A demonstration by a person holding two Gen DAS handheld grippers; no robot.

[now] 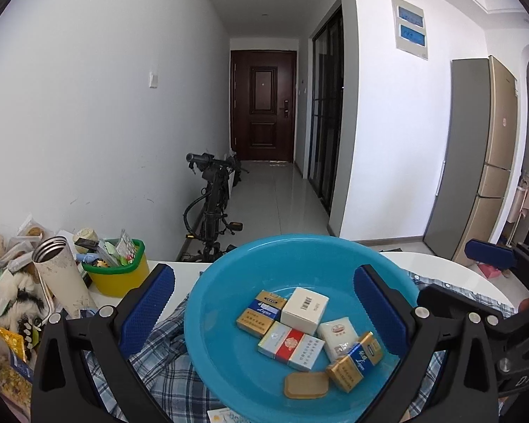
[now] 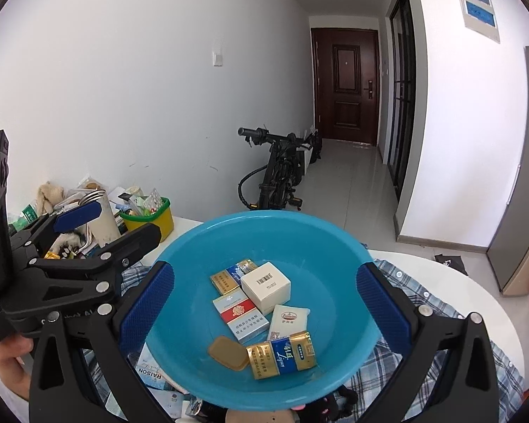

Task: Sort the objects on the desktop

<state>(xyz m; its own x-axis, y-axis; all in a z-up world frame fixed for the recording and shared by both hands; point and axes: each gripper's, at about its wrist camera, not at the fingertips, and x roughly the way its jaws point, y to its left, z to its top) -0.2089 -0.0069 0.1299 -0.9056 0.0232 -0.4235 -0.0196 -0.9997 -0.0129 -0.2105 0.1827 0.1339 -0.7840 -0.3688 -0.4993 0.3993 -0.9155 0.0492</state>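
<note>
A blue plastic basin [image 1: 229, 275] [image 2: 201, 246] sits on a plaid shirt on the white table. It holds several cigarette packs, among them a gold-and-blue pack [image 1: 356, 361] [image 2: 282, 354] and a red-and-white pack [image 1: 291, 345] [image 2: 239, 315], plus a white box [image 1: 304, 310] [image 2: 266, 285] and a tan flat pad [image 1: 305, 386] [image 2: 227, 352]. My left gripper [image 1: 264, 303] is open above the basin. My right gripper [image 2: 264, 303] is open above the basin too. The left gripper also shows in the right wrist view [image 2: 113, 224], at the left.
A yellow-and-green tub [image 1: 121, 275] [image 2: 155, 220] of small items, a white steel tumbler [image 1: 61, 275] [image 2: 102, 218], plush toys and snack packets [image 1: 7, 352] crowd the table's left. A plaid shirt [image 1: 158, 356] [image 2: 437, 303] lies under the basin. A folded bike [image 1: 213, 208] stands beyond the table.
</note>
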